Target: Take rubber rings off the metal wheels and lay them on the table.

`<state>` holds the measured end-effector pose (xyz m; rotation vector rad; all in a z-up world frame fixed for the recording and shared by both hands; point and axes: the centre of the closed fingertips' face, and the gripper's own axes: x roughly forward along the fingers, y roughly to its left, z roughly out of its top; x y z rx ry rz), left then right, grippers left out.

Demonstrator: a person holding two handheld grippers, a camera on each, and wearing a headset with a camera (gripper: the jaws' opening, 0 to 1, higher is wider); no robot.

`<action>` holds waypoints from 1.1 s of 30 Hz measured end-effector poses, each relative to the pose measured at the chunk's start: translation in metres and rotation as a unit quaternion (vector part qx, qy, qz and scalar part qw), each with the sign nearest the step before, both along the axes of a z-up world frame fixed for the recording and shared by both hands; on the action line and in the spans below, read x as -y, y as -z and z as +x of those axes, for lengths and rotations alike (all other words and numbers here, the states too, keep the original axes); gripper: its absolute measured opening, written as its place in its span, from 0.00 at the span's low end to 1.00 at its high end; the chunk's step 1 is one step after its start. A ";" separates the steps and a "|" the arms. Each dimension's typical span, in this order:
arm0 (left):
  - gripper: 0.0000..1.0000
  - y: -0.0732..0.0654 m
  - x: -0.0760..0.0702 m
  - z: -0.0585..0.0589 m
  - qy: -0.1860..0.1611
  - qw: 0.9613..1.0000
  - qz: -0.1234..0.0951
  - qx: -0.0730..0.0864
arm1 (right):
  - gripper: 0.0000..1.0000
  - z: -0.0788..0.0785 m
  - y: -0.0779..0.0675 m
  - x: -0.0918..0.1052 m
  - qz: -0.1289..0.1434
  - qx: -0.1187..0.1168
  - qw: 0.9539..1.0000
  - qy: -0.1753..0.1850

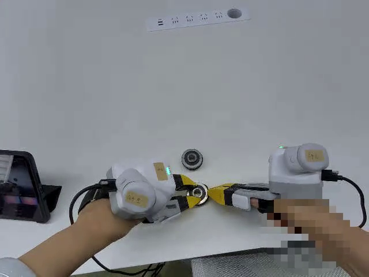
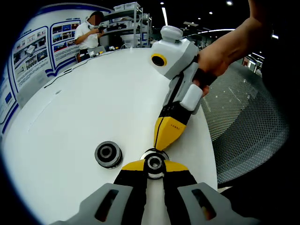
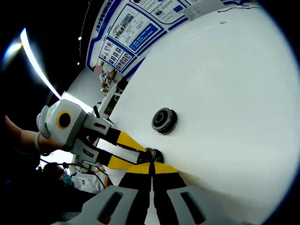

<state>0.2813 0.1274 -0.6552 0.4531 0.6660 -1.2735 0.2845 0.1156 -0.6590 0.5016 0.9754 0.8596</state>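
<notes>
Metal wheel [image 1: 200,193], small and round with a shiny hub, is at the near edge of the smooth white table [image 1: 242,104], clamped between the yellow tips of the left gripper [image 2: 154,165]. The right gripper [image 3: 151,168] has its yellow jaws pressed together, the tips touching this wheel's rim; I cannot tell if they pinch rubber. Just behind, a second wheel [image 1: 192,158] with a dark rubber ring [image 2: 97,156] rests free on the table. A black tablet [image 1: 20,184] leans at the left. A white power strip [image 1: 196,18] lies far back.
</notes>
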 end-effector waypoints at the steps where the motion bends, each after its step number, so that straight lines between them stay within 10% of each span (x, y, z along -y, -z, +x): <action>1: 0.12 0.000 0.000 0.000 0.000 1.000 0.000 0.000 | 0.02 0.000 0.000 0.000 0.000 0.000 1.000 0.000; 33: 0.12 0.000 0.000 0.000 0.001 1.000 0.001 0.003 | 0.02 0.004 -0.017 -0.011 0.033 0.004 0.999 0.012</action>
